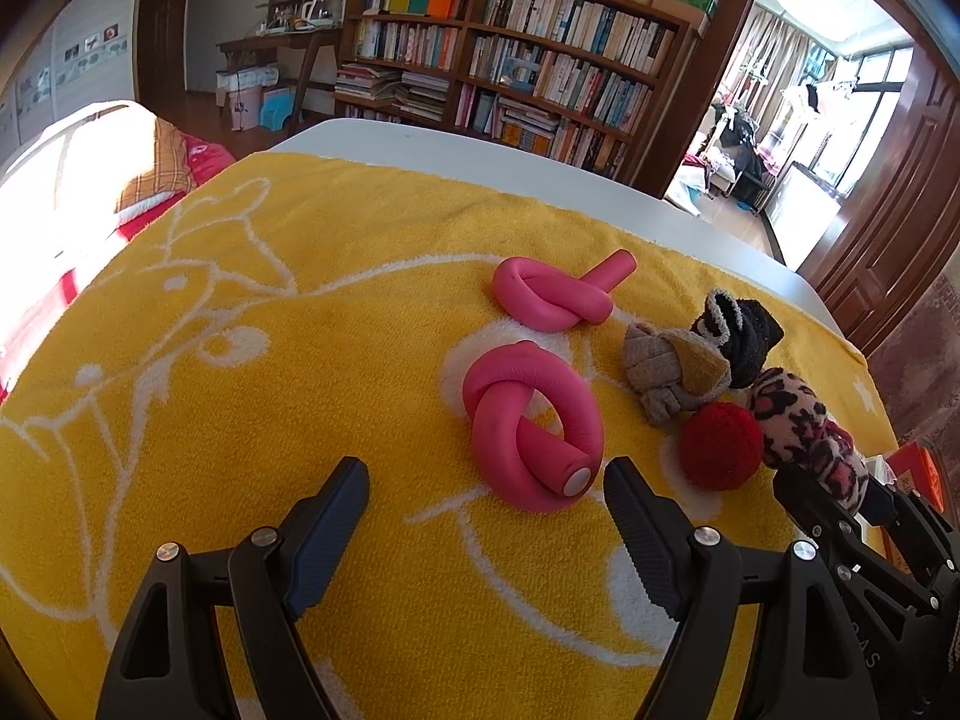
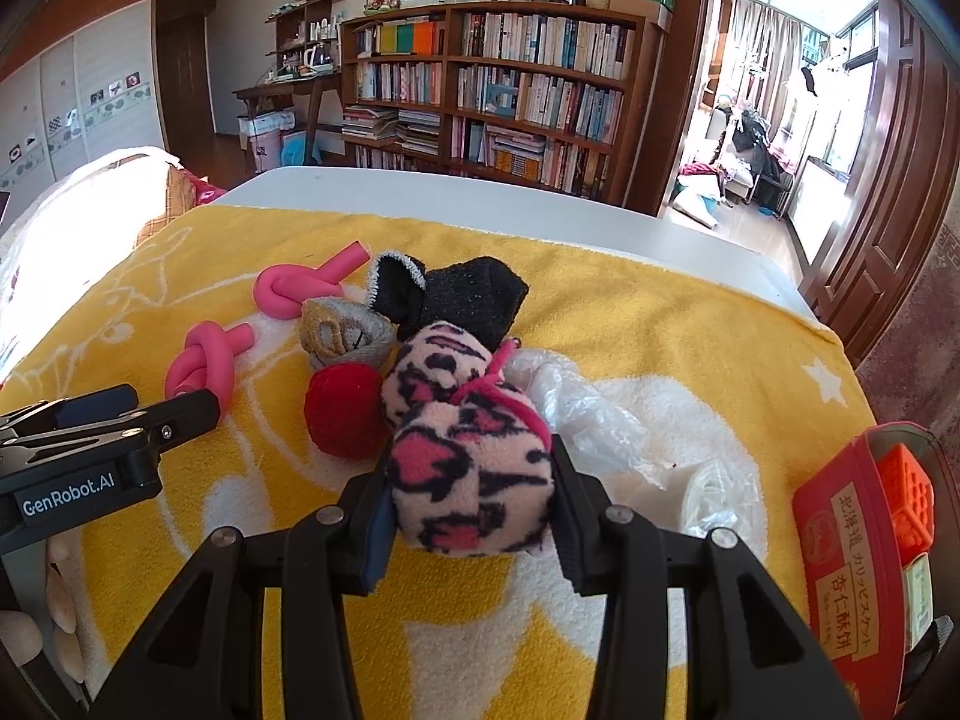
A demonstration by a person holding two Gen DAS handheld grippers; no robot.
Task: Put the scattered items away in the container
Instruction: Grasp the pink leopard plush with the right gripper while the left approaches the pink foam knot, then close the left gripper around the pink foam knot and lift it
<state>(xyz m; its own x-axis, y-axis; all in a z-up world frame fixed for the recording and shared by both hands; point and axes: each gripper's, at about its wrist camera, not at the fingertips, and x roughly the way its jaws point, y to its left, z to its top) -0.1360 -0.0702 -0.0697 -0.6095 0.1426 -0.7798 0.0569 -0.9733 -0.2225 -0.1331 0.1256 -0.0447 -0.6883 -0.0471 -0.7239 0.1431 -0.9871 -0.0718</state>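
Left wrist: two pink foam knots (image 1: 534, 426).

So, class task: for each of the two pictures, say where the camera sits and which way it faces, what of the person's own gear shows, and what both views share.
Left wrist view: on the left gripper, looking forward and down across the yellow towel at a knotted pink foam curler; its jaws stand open and empty, and the right gripper shows at the right edge.
Right wrist view: on the right gripper, facing the same way, shut on a leopard-print fleece bundle; the left gripper shows at the left edge.
Shared: towel, curlers, bundle, red ball, bookshelf.
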